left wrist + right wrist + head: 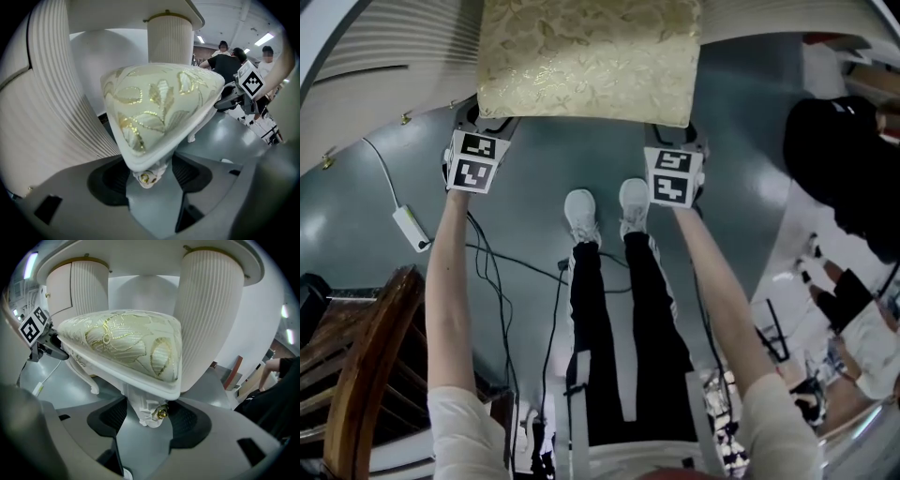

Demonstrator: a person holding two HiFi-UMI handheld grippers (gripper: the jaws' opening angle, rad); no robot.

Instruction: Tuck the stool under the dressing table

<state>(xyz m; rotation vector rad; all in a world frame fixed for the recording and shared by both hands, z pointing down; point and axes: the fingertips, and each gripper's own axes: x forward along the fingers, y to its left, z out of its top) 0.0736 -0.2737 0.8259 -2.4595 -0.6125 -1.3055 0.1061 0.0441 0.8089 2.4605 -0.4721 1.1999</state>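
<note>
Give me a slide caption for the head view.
Left tongs and right tongs clamp near corners of the gold-cushioned stool.

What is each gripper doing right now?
Left gripper: closed on a corner of the stool.
Right gripper: closed on the stool's other near corner.

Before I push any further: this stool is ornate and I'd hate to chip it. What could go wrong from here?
1. The stool looks close to the dressing table's fluted pedestal; a skewed push could knock its corner against it.
2. The left gripper and right gripper straddle only the carved corners, so they may slip off.
3. Cables lie on the floor by your shoes: a trip hazard.
</note>
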